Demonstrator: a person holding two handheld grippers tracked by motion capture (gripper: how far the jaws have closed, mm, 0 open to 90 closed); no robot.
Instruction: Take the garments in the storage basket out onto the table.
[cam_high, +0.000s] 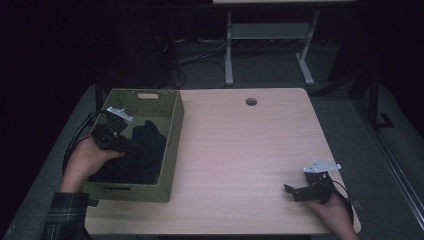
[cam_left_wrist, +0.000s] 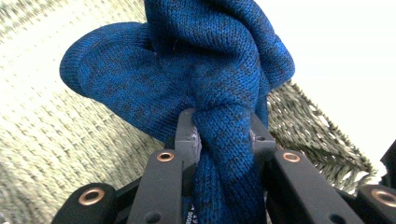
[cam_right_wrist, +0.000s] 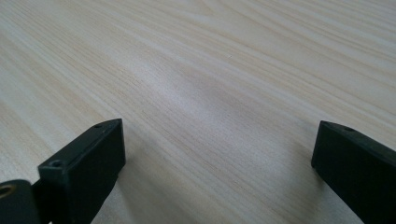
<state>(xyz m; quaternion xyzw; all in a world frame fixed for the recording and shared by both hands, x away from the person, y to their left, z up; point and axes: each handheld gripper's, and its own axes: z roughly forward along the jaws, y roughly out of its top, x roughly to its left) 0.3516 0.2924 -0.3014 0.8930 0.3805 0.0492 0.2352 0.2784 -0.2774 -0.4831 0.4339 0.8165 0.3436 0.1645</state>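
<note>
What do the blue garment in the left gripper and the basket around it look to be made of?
Blue garment: knitted yarn, probably wool or acrylic, matte; the stitch loops show. Basket: woven fibre, perhaps seagrass or paper cord, pale green and dull; the braided strands show.

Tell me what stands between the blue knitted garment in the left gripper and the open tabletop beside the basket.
The basket's right wall does: the blue knitted garment, clamped by the left gripper, hangs inside the basket and must clear that rim. Beyond it the table lies bare up to the right gripper.
</note>
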